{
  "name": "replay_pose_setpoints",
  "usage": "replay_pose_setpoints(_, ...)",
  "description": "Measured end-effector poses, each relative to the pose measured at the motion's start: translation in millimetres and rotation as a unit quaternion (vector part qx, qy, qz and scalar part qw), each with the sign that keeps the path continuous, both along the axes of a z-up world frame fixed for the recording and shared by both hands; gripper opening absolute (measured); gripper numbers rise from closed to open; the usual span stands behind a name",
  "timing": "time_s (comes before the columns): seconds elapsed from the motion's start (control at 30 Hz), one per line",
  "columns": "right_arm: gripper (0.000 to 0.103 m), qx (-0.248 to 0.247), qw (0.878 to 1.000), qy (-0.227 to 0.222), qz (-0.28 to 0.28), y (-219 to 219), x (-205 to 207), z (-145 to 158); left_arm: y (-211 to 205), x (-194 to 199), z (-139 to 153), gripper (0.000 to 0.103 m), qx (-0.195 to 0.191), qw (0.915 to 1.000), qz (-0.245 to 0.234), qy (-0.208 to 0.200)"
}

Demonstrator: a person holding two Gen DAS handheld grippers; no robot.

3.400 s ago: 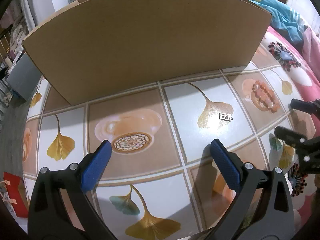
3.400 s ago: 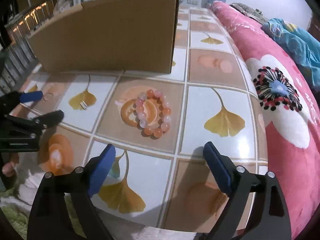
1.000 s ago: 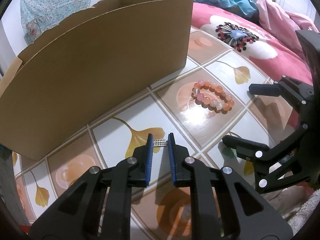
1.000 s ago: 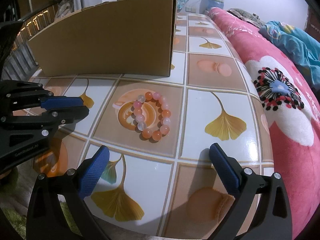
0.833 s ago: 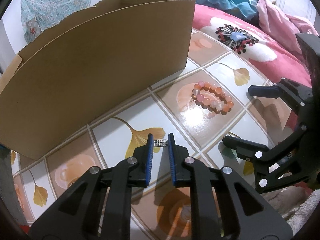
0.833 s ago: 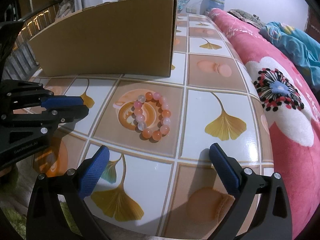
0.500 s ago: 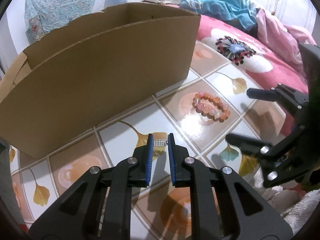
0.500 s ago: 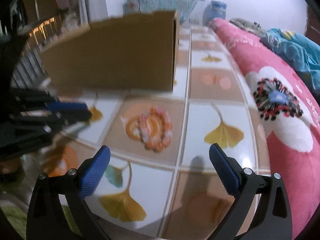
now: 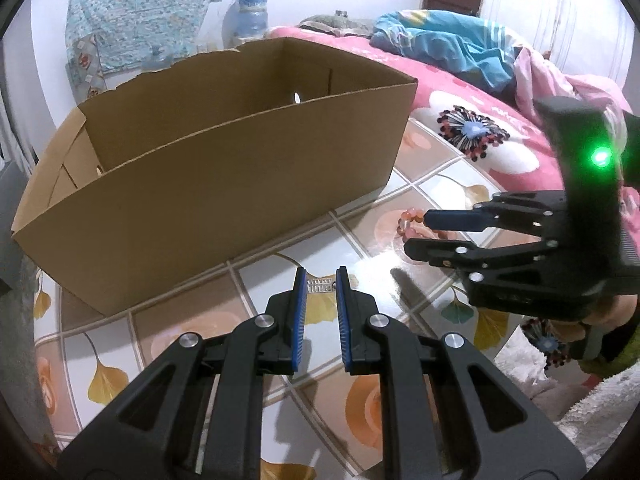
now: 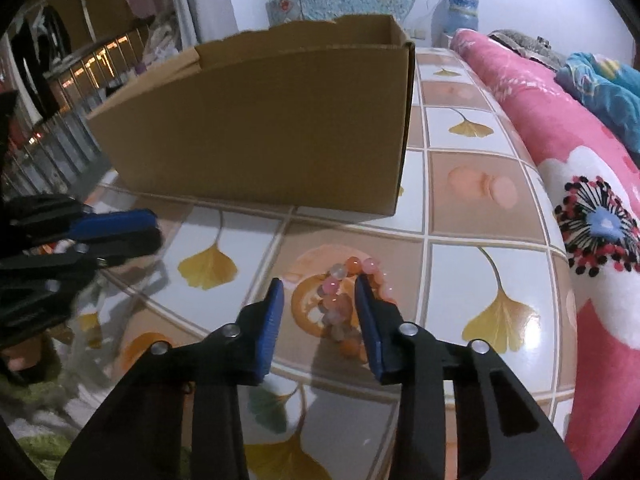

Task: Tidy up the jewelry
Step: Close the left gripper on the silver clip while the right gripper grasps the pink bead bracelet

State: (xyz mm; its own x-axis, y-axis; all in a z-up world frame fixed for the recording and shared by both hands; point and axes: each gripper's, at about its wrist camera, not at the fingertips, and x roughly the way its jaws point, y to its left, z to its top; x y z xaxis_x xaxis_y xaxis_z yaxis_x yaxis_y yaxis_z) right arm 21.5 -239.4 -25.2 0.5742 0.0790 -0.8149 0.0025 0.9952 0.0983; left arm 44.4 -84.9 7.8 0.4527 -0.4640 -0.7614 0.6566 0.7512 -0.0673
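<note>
Cardboard box [image 9: 224, 184] stands open-topped on the tiled worktop [image 10: 472, 208], used here as landmark. Left tool [image 9: 320, 286] is in front of the box's long wall, clenched on a small silver clasp-like piece [image 9: 319, 285] pinched between its blue pads and lifted clear of the tiles. Right tool [image 10: 319, 300] is near the box's front right corner; its jaws have just been closing, and the bead bracelet [image 10: 344, 308] lies between them on the worktop. Right pad touches the beads, left pad stands apart from them, so no firm grasp. Pink floral bedding [image 10: 592, 216] lies along the worktop edge, to the right of the box.
</note>
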Motion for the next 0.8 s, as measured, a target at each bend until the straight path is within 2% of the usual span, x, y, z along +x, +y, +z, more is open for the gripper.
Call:
replay_pose_setpoints(0.17, 0.012, -0.011, 1.000, 0.018, 0.007, 1.6, 7.8, -4.8, 9.0, 1.1, 5.8, 0.014, -0.021, 0.9998, 0.008, 0.000)
replay_pose_setpoints(0.23, 0.010, -0.006, 1.000, 0.026, 0.010, 0.4, 10.7, -3.7, 13.0, -0.8, 10.8, 0.014, -0.028, 0.9995, 0.011, -0.005)
replay_pose_setpoints(0.33, 0.010, 0.061, 0.998, 0.023, -0.005, -13.5, 10.5, 2.6, 22.2, -5.1, 22.5, 0.014, -0.047, 0.9987, 0.015, -0.011)
replay_pose_setpoints(0.4, 0.010, 0.119, 0.992, 0.018, -0.026, -27.9, 7.9, 7.9, 29.4, -7.5, 32.3, 0.014, -0.061, 0.9979, 0.017, -0.017)
replay_pose_setpoints(0.57, 0.010, 0.242, 0.967, -0.026, -0.079, -61.0, -8.0, 26.6, 47.4, -13.1, 60.9, 0.014, -0.090, 0.9948, 0.018, -0.045)
replay_pose_setpoints(0.7, 0.010, 0.286, 0.951, -0.068, -0.098, -73.0, -17.5, 49.8, 56.0, -11.0, 86.3, 0.014, -0.095, 0.9921, 0.027, -0.077)
replay_pose_setpoints(0.8, 0.010, 0.280, 0.949, -0.110, -0.092, -79.2, -18.0, 83.9, 58.4, -2.6, 109.4, 0.014, -0.093, 0.9895, 0.034, -0.105)
